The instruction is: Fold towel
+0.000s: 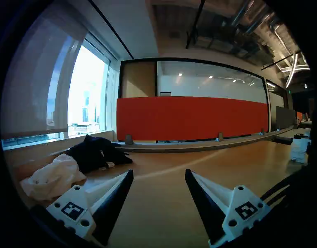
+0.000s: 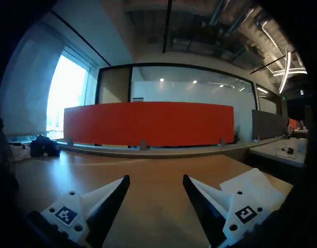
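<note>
A crumpled white towel [image 1: 55, 177] lies on the wooden table [image 1: 166, 206] at the left, just beyond my left finger. My left gripper [image 1: 158, 172] is open and holds nothing; it hovers low over the table, apart from the towel. In the right gripper view the same white towel [image 2: 20, 152] is small and far off at the left edge. My right gripper [image 2: 156, 177] is also open and empty above the bare table [image 2: 158, 165]. A pale white shape [image 2: 255, 180] sits behind its right finger; I cannot tell what it is.
A black garment [image 1: 98, 153] is heaped beside the white towel, by the window sill, and the black garment [image 2: 44, 146] appears far left. A red divider panel [image 1: 191, 118] closes the table's far edge. A white object [image 1: 299, 149] stands at the far right. A second desk [image 2: 282, 151] lies to the right.
</note>
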